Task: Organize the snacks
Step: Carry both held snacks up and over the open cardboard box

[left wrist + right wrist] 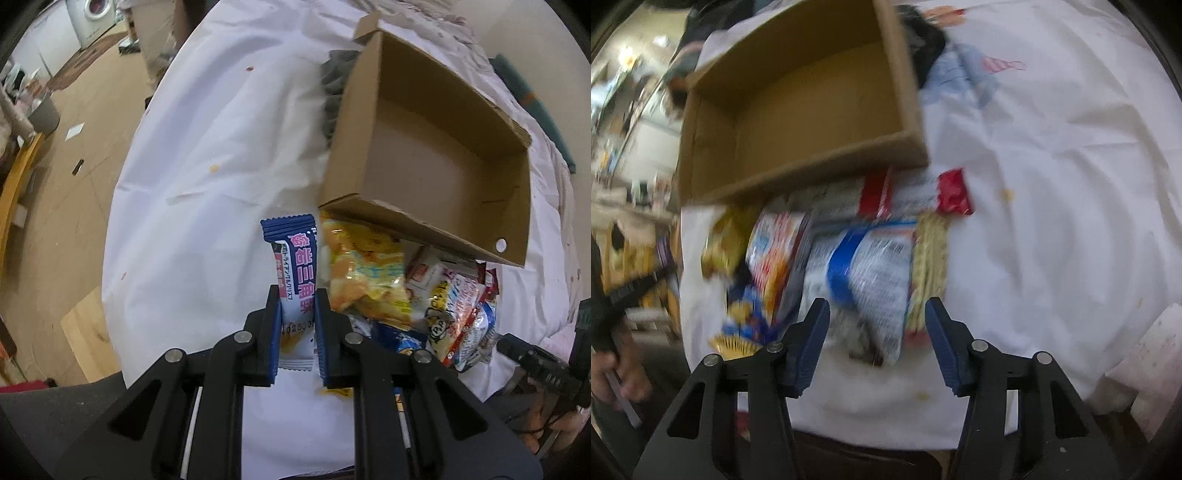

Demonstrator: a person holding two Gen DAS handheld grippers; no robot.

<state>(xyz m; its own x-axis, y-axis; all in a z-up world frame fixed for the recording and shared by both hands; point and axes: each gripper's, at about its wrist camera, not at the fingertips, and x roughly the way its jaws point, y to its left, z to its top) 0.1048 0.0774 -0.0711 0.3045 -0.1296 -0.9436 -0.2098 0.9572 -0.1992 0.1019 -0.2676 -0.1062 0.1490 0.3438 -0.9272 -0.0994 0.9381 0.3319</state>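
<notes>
Our left tool [297, 314] is clamped on a navy-and-white snack bar [293, 280], the pads pinching its lower half so the crimped top stands free at 12 o'clock, clear of the white cloth [192, 177] on the table. We judge it light, with a slick foil wrapper and possibly brittle contents, so a mid-body hold across the narrow width suits it; squeezing harder risks crushing it.

Our right tool [877, 328] stands part open with nothing between the pads, over a blue-and-white packet [871, 280], which looks soft, puffy and crinkly; we would take that across its narrow waist.

One cardboard box [436, 155] sits empty at 1 o'clock in the left wrist view, just beyond the pile. In that pile we count one yellow bag [365, 273] and one red-ended wrapper [955, 192]; the rest overlap and blur, so we can say roughly six or seven loose packets, no firmer. One snack bar is lifted.
</notes>
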